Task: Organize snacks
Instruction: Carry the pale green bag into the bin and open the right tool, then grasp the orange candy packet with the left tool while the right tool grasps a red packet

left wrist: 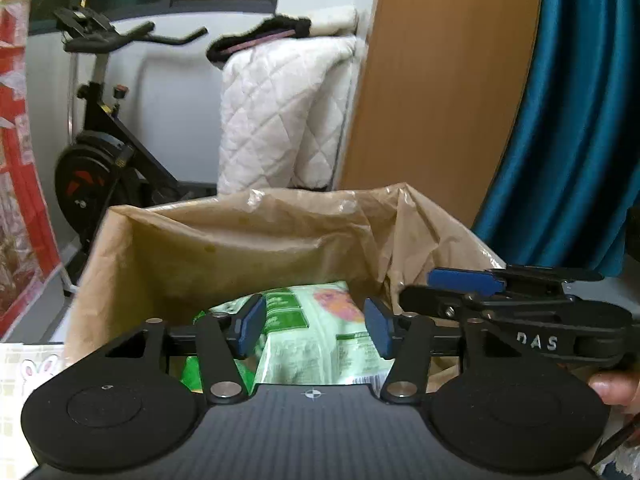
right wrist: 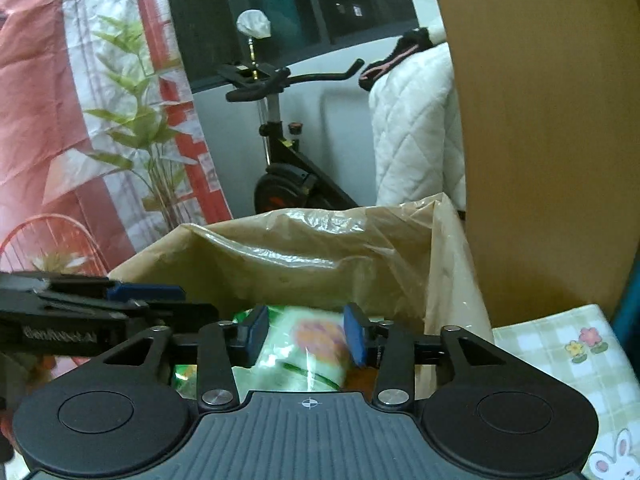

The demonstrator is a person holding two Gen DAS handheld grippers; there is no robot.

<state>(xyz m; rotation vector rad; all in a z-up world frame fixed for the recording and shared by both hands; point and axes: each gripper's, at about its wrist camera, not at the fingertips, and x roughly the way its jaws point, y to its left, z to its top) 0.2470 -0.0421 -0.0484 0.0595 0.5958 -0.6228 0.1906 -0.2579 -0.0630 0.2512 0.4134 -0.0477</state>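
A tan plastic-lined box (left wrist: 240,248) (right wrist: 300,248) stands open-topped in front of both grippers. Inside it lies a pale green snack packet (left wrist: 320,336) with an orange picture. In the right wrist view the same packet (right wrist: 304,344) looks blurred. My left gripper (left wrist: 314,330) hangs over the box with its blue pads apart on either side of the packet, not pressing it. My right gripper (right wrist: 306,334) is open too, the packet showing in the gap. Each gripper appears side-on in the other's view: the right gripper (left wrist: 424,290), the left gripper (right wrist: 188,300). A darker green packet (left wrist: 192,376) lies lower left.
An exercise bike (left wrist: 100,168) and a white quilted blanket (left wrist: 280,112) stand behind the box. A wooden panel (left wrist: 440,80) and teal curtain (left wrist: 568,120) rise at the right. A checked cloth with rabbit print (right wrist: 560,360) covers the surface beside the box. A thumb (left wrist: 612,388) shows.
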